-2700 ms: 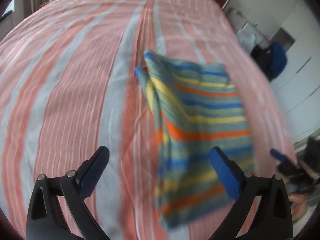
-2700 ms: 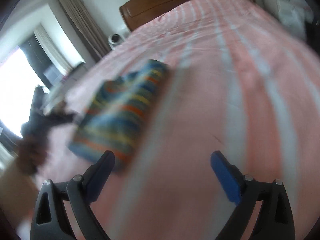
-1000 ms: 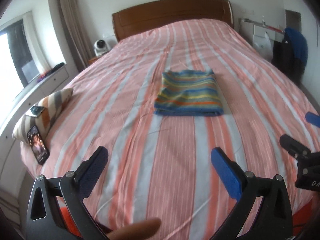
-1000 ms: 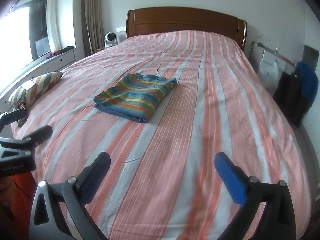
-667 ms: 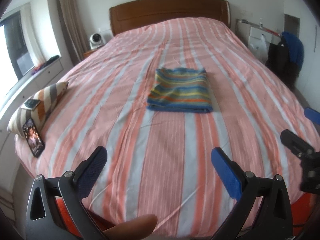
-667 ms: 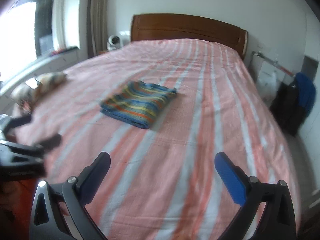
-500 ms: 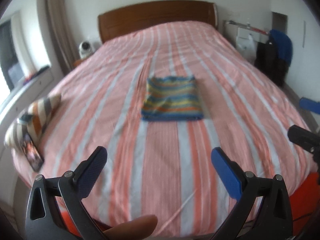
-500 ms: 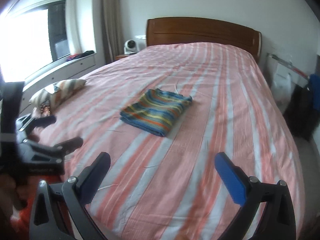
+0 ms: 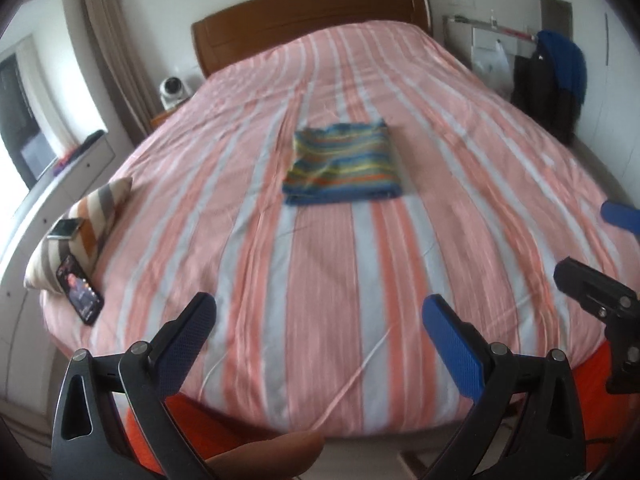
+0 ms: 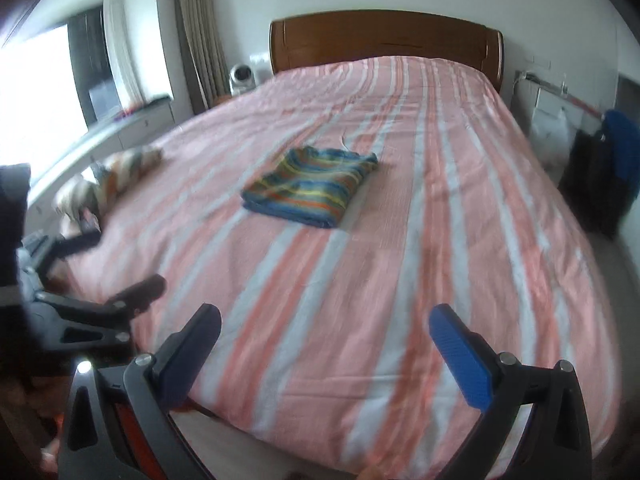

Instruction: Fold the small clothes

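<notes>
With the garment (image 9: 343, 168) folded flat on the bed (image 9: 460, 208), folding looks done; left gripper (image 9: 316, 344) and right gripper (image 10: 324, 344) fingers gape wide, empty.

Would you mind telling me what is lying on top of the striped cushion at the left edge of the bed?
A phone lies flat on the striped cushion; a second phone leans against its front. Whatever lies under the cushion is hidden.

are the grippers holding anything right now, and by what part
Nothing is held. The left gripper and right gripper are both open and empty, off the foot of the bed; the folded striped garment lies alone mid-bed.
</notes>
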Demonstrator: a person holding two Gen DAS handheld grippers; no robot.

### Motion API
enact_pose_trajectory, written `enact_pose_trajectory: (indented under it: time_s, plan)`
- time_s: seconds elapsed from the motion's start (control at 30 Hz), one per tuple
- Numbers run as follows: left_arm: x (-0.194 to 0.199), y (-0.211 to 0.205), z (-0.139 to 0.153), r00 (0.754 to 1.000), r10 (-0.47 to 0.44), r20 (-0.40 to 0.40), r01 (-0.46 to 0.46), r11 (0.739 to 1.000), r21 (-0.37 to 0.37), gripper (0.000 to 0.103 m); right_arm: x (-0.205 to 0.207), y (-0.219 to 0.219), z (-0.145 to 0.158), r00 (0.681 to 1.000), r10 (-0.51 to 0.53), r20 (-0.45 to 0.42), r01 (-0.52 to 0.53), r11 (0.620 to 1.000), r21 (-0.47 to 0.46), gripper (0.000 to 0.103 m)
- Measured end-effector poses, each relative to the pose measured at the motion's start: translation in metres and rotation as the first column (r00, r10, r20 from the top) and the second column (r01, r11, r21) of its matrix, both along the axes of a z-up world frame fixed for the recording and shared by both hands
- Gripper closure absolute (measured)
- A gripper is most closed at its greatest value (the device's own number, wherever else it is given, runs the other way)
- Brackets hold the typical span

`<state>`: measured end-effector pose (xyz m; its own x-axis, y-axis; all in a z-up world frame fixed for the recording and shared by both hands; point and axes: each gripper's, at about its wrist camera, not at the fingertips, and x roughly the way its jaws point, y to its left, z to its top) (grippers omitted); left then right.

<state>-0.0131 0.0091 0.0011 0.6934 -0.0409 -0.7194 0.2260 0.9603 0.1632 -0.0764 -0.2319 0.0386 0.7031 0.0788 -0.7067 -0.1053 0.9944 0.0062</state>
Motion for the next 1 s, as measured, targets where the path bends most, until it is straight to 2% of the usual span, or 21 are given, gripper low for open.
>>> enact_pose_trajectory:
  time_s: [0.1, 0.23, 0.37, 0.6, 0.77, 0.83, 0.9, 1.0]
  plan:
    - [0.001, 0.004, 0.007, 1.0, 0.009, -0.005, -0.009, 0.999, -0.048, 0.0, -0.002, 0.003, 0.005, 1.0, -0.003, 0.029, 0.003, 1.0, -0.021, 0.0]
    - [0.002, 0.005, 0.006, 1.0, 0.013, -0.003, -0.013, 0.999, -0.047, 0.0, -0.002, 0.013, 0.008, 0.998, 0.021, 0.06, -0.016, 0.997, -0.079, 0.0]
    - [0.003, 0.008, 0.0, 0.999, 0.01, -0.032, -0.012, 0.998, -0.064, 0.0, -0.005, 0.022, 0.002, 0.998, 0.032, 0.05, -0.025, 0.991, -0.131, 0.0]
    - [0.009, 0.001, 0.009, 0.999, 0.002, -0.032, -0.004, 0.997, -0.078, 0.0, 0.0, 0.013, 0.008, 0.999, 0.03, 0.027, -0.028, 0.996, -0.09, 0.0]
    - [0.024, -0.006, 0.022, 0.999, 0.032, -0.012, -0.033, 0.996, -0.077, 0.0, 0.02, -0.005, 0.052, 0.995, 0.027, 0.092, -0.023, 0.999, -0.04, 0.0]
    - [0.024, -0.004, 0.024, 0.999, 0.051, -0.002, -0.051, 0.995, -0.083, 0.0, 0.025, -0.009, 0.058, 0.995, 0.018, 0.099, -0.014, 0.999, -0.039, 0.0]
    - [0.023, -0.002, 0.022, 0.998, 0.065, -0.007, -0.065, 0.994, -0.083, 0.0, 0.026, -0.009, 0.055, 0.995, -0.01, 0.102, 0.016, 0.999, -0.05, 0.0]
    - [0.023, 0.002, 0.017, 0.997, 0.074, -0.021, -0.075, 0.994, -0.078, 0.0, 0.027, -0.006, 0.036, 0.998, -0.006, 0.055, 0.008, 0.999, -0.044, 0.0]
